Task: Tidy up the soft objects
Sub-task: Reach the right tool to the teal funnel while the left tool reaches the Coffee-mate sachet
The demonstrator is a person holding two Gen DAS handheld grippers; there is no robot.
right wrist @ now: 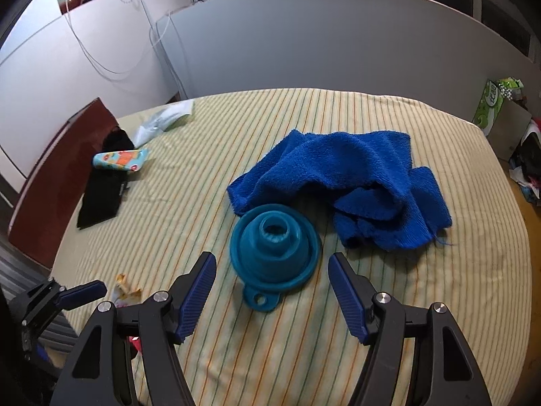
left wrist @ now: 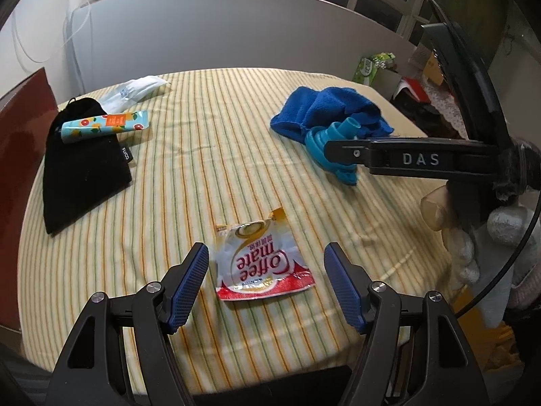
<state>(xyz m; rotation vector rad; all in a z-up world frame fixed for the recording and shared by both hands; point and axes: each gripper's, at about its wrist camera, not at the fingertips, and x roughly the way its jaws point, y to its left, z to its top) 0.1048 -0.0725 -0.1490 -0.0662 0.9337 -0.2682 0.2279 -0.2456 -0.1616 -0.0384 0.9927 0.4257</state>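
Observation:
A red-and-white Coffee mate sachet (left wrist: pixel 262 260) lies flat on the striped cloth, between and just beyond the fingers of my left gripper (left wrist: pixel 267 253), which stands open above it without touching. A teal collapsible funnel (right wrist: pixel 275 248) sits mouth-down next to a crumpled blue towel (right wrist: pixel 341 172). My right gripper (right wrist: pixel 273 264) is open, its fingers on either side of the funnel's near rim, not pressing it. The left wrist view shows the right gripper (left wrist: pixel 338 150) from the side over the funnel (left wrist: pixel 333 152) and towel (left wrist: pixel 324 108).
A black pouch (left wrist: pixel 81 162) with a fruit-print tube (left wrist: pixel 104 125) on it lies at the left, a clear plastic packet (left wrist: pixel 135 89) behind it. A grey partition (right wrist: pixel 321 34) backs the table (right wrist: pixel 203 355). A green box (right wrist: pixel 488 105) stands off the far right corner.

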